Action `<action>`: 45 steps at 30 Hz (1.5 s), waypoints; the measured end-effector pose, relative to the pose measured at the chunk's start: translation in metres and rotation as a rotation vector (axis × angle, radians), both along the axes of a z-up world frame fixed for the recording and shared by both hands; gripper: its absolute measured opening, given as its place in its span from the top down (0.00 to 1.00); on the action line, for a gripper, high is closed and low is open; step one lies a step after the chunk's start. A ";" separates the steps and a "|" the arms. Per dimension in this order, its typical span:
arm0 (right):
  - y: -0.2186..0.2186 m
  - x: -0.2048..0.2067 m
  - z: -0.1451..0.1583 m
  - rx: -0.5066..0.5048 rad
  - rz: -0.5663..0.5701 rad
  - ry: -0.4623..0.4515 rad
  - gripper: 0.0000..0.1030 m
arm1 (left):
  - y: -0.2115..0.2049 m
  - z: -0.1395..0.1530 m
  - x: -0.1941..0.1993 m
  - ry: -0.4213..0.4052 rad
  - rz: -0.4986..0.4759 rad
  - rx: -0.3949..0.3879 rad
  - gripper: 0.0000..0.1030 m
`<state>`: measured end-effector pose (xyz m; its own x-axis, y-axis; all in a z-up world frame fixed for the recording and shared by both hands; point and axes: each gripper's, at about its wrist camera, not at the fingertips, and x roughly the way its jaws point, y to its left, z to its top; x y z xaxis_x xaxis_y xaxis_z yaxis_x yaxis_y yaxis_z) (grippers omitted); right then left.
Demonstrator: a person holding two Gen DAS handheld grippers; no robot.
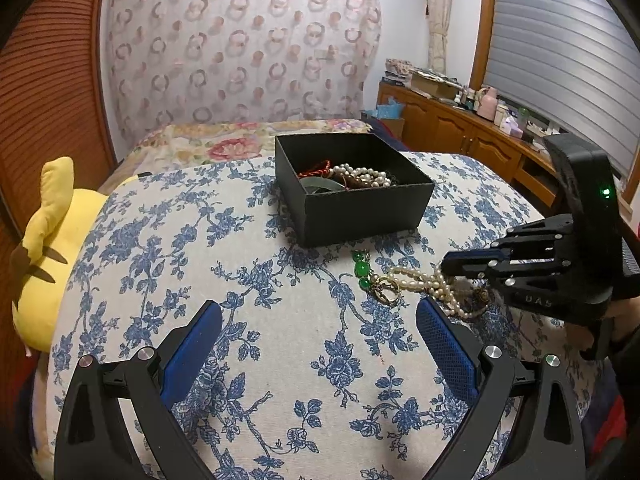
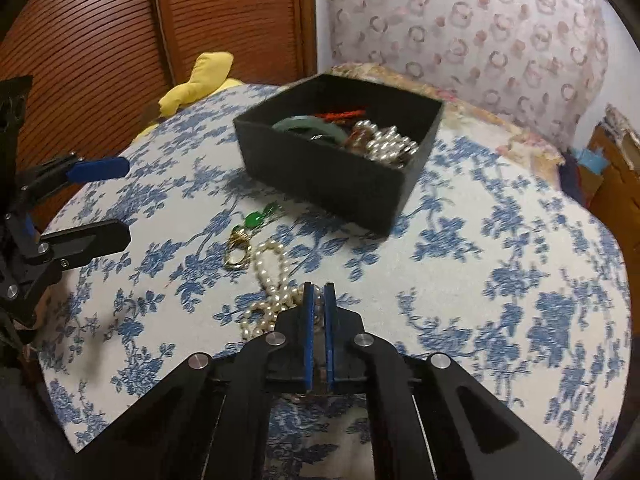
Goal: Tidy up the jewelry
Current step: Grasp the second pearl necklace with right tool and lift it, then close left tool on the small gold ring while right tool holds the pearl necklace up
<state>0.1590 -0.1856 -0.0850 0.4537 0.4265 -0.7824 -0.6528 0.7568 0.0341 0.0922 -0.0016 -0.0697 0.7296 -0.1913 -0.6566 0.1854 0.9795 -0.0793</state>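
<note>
A pearl necklace [image 1: 424, 280] [image 2: 272, 276] lies in loops on the blue-flowered cloth [image 1: 280, 340]. My right gripper [image 2: 319, 286] [image 1: 446, 266] is shut on its near strands, with pearls showing between the blue pads. Beside the pearls lie a green bead piece [image 1: 362, 270] [image 2: 254, 220] and a gold ring-shaped piece [image 1: 386, 290] [image 2: 238, 254]. Behind them stands an open black box [image 1: 360, 208] [image 2: 320, 180] holding a pearl strand [image 2: 388, 142], a green bangle [image 2: 308, 128] and red cord. My left gripper [image 1: 319, 307] [image 2: 122, 200] hovers open and holds nothing, left of the jewelry.
A yellow plush toy [image 1: 44, 248] [image 2: 200, 76] leans at the cloth's left edge. A slatted wooden door [image 2: 100, 40] stands behind it. A wooden cabinet [image 1: 460, 128] with clutter on top runs along the right. The cloth surface curves down at its edges.
</note>
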 end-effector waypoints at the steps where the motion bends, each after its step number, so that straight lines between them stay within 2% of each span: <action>1: -0.003 -0.001 0.003 0.007 -0.009 -0.010 0.95 | -0.001 -0.001 0.000 0.002 0.000 -0.002 0.09; 11: -0.030 -0.008 0.044 0.057 -0.076 -0.142 0.95 | -0.011 -0.008 0.015 0.033 -0.046 -0.001 0.09; 13: -0.034 -0.008 0.049 0.065 -0.084 -0.154 0.95 | -0.017 -0.009 0.020 0.044 -0.067 0.005 0.16; 15: -0.037 -0.009 0.053 0.069 -0.093 -0.170 0.95 | -0.022 -0.012 0.025 0.066 -0.081 0.012 0.31; 16: -0.039 -0.009 0.055 0.070 -0.095 -0.176 0.95 | -0.024 -0.013 0.028 0.080 -0.093 0.012 0.33; 18: -0.040 -0.010 0.057 0.074 -0.098 -0.180 0.95 | -0.029 -0.017 0.032 0.103 -0.117 0.005 0.46; 21: -0.041 -0.011 0.057 0.076 -0.101 -0.183 0.95 | -0.037 -0.022 0.039 0.129 -0.139 0.002 0.56; 28: -0.042 -0.011 0.056 0.076 -0.098 -0.179 0.95 | -0.052 -0.029 0.050 0.157 -0.146 0.027 0.57; 38: -0.041 -0.012 0.054 0.075 -0.098 -0.178 0.95 | -0.066 -0.030 0.053 0.132 -0.143 0.126 0.58; 41: -0.040 -0.013 0.051 0.074 -0.097 -0.175 0.95 | -0.064 -0.029 0.050 0.129 -0.148 0.129 0.72; 45: -0.040 -0.014 0.047 0.072 -0.097 -0.171 0.95 | -0.053 -0.027 0.044 0.134 -0.141 0.133 0.79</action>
<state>0.1451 -0.2251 -0.0381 0.6186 0.4267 -0.6598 -0.5781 0.8159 -0.0143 0.1358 -0.0543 -0.0970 0.6064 -0.1899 -0.7722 0.3171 0.9482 0.0158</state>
